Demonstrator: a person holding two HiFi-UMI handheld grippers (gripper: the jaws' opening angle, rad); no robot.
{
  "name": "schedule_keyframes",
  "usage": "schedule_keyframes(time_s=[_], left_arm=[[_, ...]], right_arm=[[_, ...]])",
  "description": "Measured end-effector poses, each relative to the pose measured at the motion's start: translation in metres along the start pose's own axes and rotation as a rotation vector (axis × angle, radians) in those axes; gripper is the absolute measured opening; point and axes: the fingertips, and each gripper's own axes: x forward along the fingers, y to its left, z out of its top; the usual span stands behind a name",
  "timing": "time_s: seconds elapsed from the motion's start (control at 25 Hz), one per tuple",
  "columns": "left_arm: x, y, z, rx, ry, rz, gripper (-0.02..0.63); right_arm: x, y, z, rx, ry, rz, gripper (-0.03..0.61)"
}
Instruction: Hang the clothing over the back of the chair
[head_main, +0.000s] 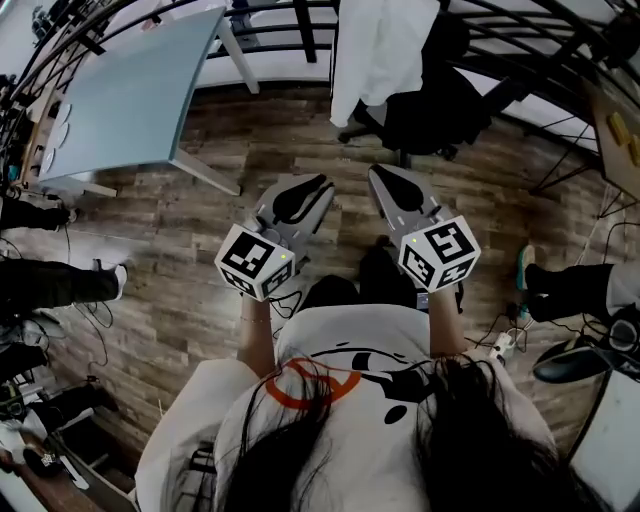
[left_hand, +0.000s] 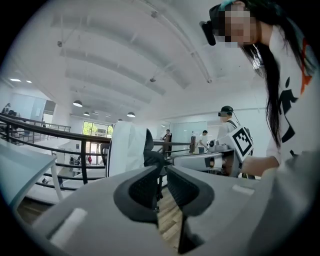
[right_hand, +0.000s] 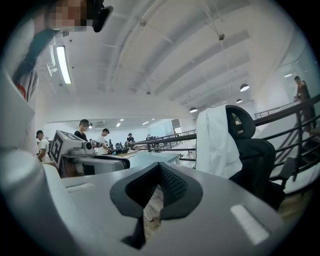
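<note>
A white garment (head_main: 380, 50) hangs draped over the back of a black office chair (head_main: 435, 110) at the top of the head view. It shows again in the left gripper view as the white garment (left_hand: 125, 147) and in the right gripper view as the white garment (right_hand: 217, 140), on the chair (right_hand: 252, 155). Both grippers hover side by side short of the chair, apart from it. My left gripper (head_main: 318, 183) (left_hand: 163, 172) has a narrow gap between its pads, with nothing in it. The right gripper (head_main: 379, 172) (right_hand: 159, 167) is shut and empty.
A pale table (head_main: 140, 90) stands at the back left on the wood floor. A dark railing (head_main: 520, 45) runs behind the chair. Legs and shoes of other people (head_main: 60, 280) are at the left edge, another shoe (head_main: 525, 268) at the right. Cables and a power strip (head_main: 500, 346) lie at right.
</note>
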Motion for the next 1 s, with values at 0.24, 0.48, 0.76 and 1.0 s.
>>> schedule_keyframes(time_s=[0.24, 0.48, 0.76, 1.0], left_arm=[[-0.027, -0.026, -0.011, -0.03, -0.015, -0.062, 0.17], [-0.034, -0.047, -0.012, -0.036, -0.018, -0.095, 0.17], [-0.022, -0.051, -0.008, -0.07, -0.036, -0.082, 0.17], [-0.012, -0.066, -0.006, -0.1, -0.029, -0.07, 0.17]], right_arm=[[-0.024, 0.034, -0.013, -0.005, 0.01, -0.05, 0.006], [-0.037, 0.054, -0.012, -0.015, 0.012, -0.049, 0.006], [-0.041, 0.045, -0.014, -0.032, 0.038, -0.021, 0.007], [-0.057, 0.038, -0.012, -0.033, 0.055, -0.012, 0.009]])
